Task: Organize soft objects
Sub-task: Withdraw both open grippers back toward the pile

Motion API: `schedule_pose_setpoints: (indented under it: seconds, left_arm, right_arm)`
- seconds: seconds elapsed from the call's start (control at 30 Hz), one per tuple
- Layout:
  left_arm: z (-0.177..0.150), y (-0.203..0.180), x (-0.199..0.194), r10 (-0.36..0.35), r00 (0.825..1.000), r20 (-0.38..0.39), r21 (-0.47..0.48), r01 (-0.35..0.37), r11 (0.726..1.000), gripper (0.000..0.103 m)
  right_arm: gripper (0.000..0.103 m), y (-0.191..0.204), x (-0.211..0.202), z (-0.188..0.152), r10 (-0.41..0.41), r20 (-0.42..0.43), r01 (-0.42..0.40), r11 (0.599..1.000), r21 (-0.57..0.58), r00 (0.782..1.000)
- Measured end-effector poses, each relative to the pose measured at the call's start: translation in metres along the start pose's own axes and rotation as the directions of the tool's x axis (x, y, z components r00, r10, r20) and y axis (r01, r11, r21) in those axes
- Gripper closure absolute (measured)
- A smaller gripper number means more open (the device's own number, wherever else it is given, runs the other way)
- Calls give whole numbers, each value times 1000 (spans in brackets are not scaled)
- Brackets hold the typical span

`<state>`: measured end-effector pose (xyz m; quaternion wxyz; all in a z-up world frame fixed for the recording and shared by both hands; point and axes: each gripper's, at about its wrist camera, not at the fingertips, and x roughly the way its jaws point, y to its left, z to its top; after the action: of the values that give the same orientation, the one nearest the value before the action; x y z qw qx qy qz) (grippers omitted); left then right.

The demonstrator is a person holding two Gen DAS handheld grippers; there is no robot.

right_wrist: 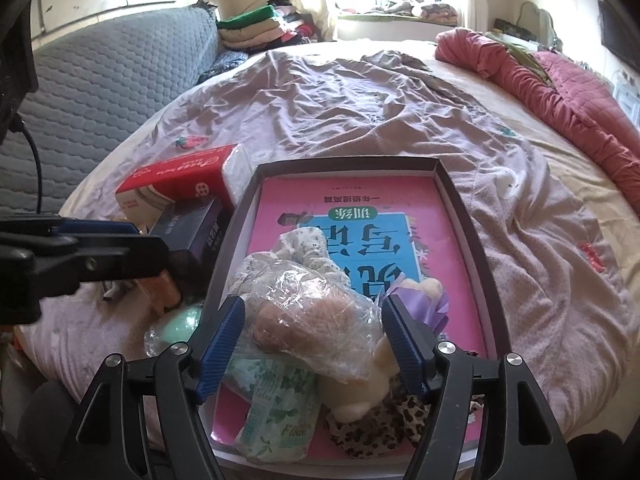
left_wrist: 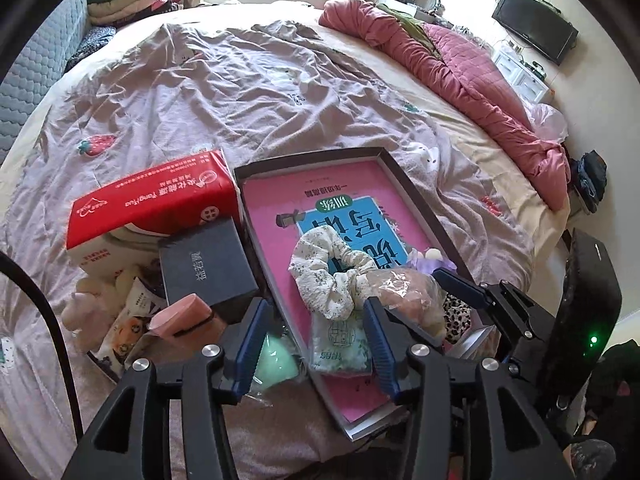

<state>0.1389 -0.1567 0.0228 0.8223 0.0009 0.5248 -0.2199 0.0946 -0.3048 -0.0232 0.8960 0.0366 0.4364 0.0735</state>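
Soft things are gathering in the tray, both my grippers released.

Nearest me in the tray, my right gripper straddles the bagged plush unclenched; my left gripper gapes over the tissue pack; beyond, outside the tray, the red tissue box and small plush remain.

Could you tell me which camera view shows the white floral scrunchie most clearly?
The left wrist view: the scrunchie lies nearly whole on the pink book. In the right wrist view a plastic-wrapped toy hides most of it.
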Motion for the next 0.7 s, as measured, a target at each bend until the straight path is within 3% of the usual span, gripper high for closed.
schedule_pose_setpoints:
  seconds: [0.2,0.7]
  left_arm:
    - [-5,2,-7,-12,1000,0,-10,12,1000,54]
    - [-17,0,-24,38,999,27,-2,-38,999,50]
  right_arm:
    - [29,0,-7,-1,-1,8,1,1000,1,1000]
    - [24,3,-34,-1,1,64,-1,1000,1,998]
